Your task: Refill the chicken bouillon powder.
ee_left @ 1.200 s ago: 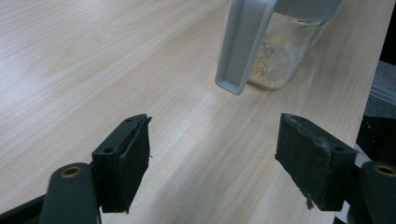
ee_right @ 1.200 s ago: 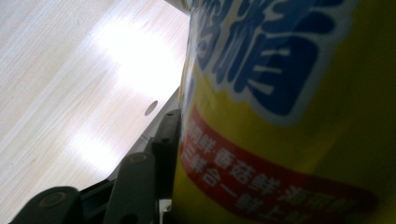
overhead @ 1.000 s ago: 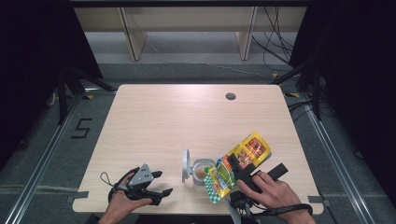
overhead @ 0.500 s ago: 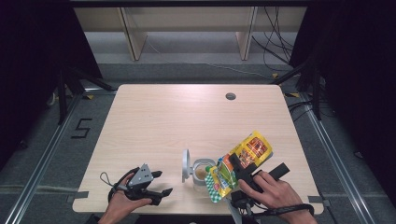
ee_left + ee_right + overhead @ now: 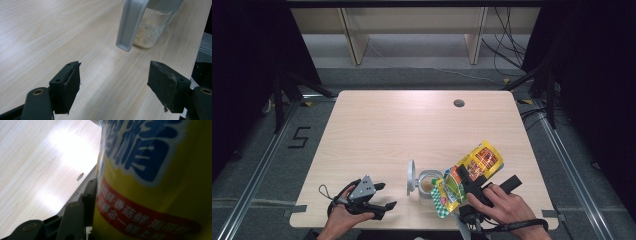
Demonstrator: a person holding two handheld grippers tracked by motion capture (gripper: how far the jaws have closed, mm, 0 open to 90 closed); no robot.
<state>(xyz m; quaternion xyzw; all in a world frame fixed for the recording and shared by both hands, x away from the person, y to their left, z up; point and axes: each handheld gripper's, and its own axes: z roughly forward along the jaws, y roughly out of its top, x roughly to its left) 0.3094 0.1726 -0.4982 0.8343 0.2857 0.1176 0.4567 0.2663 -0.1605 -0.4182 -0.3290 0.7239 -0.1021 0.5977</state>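
The right gripper (image 5: pixel 467 182) is clamped on a yellow packet (image 5: pixel 468 172), which tilts with its green end down over the open jar (image 5: pixel 428 186) near the front edge of the table (image 5: pixel 402 130). In the right gripper view the packet (image 5: pixel 155 182) presses against the one jaw that is visible there (blue and red print covers its yellow face). The jar holds some pale powder, and its grey lid (image 5: pixel 411 176) stands flipped up on the side away from the packet. The left gripper (image 5: pixel 379 197) rests on the table well left of the jar, jaws apart with nothing between them. In the left gripper view the jar (image 5: pixel 150 32) stands just ahead.
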